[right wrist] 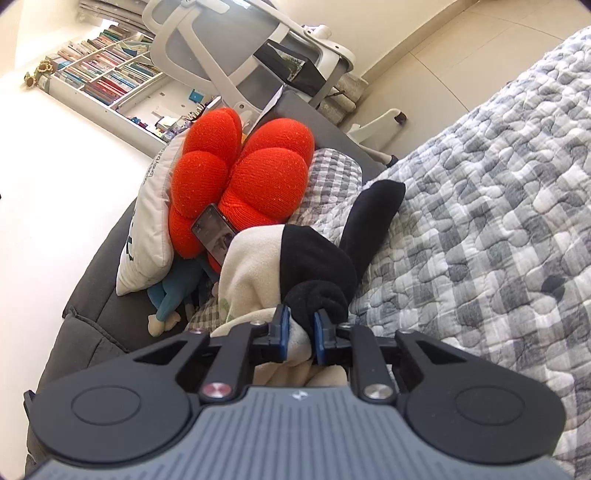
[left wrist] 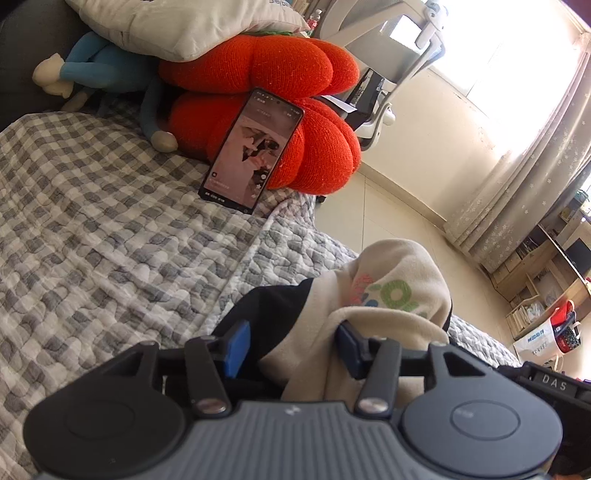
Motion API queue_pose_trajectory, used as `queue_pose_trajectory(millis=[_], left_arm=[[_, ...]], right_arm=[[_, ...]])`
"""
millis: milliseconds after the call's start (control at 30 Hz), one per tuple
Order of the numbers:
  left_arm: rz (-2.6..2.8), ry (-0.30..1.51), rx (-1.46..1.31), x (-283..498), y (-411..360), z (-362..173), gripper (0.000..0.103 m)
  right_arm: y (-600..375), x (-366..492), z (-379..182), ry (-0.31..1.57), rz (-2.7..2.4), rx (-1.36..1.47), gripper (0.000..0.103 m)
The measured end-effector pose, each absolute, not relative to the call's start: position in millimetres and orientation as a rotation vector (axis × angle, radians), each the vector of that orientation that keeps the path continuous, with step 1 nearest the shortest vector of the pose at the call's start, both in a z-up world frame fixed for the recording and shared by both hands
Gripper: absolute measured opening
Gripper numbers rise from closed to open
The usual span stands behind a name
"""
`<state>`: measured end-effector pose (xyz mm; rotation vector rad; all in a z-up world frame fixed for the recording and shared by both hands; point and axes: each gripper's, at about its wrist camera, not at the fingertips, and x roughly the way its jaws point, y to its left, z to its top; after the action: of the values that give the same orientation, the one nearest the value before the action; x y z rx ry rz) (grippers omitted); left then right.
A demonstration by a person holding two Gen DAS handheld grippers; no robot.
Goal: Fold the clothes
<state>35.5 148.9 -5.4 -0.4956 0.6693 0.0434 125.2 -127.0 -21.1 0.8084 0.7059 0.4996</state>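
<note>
A cream and black sweatshirt (left wrist: 399,266) with a coloured print lies bunched on the checked quilt (left wrist: 92,221) near the bed's edge. My left gripper (left wrist: 291,345) stands open around a fold of it; the right blue pad (left wrist: 349,347) touches cream cloth, while the left pad stands beside the black part. In the right wrist view the sweatshirt (right wrist: 258,258) rises in a heap with a black sleeve trailing away. My right gripper (right wrist: 301,330) is shut on a pinched bunch of cream and black cloth.
A phone (left wrist: 255,155) leans on a red flower cushion (left wrist: 295,66) at the head of the bed, with a pillow (left wrist: 177,26) and a blue plush toy (left wrist: 96,66) beside it. An office chair (left wrist: 388,37) stands on the tiled floor. The quilt (right wrist: 498,184) stretches to the right.
</note>
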Motion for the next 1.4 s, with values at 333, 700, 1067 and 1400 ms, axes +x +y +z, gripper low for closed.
queue_pose_trajectory(millis=[333,700,1067,1400], left_arm=[[-0.077,0.597,-0.512,30,139,3,0.079],[0.045,0.63,-0.462,38,141,-7,0.081],[0.079,0.719,-0.38,49,131,-21,0.081],[0.017,0.779,-0.36,56,114,-30,0.065]], right_arm=[[-157,116,3,0.565,0.421,0.823,0.015],[-181,111,14,0.467,0.343,0.841,0.014],[-209,107,19,0.417,0.241,0.838,0.014],[-211,112,7,0.495,0.194,0.823,0.014]])
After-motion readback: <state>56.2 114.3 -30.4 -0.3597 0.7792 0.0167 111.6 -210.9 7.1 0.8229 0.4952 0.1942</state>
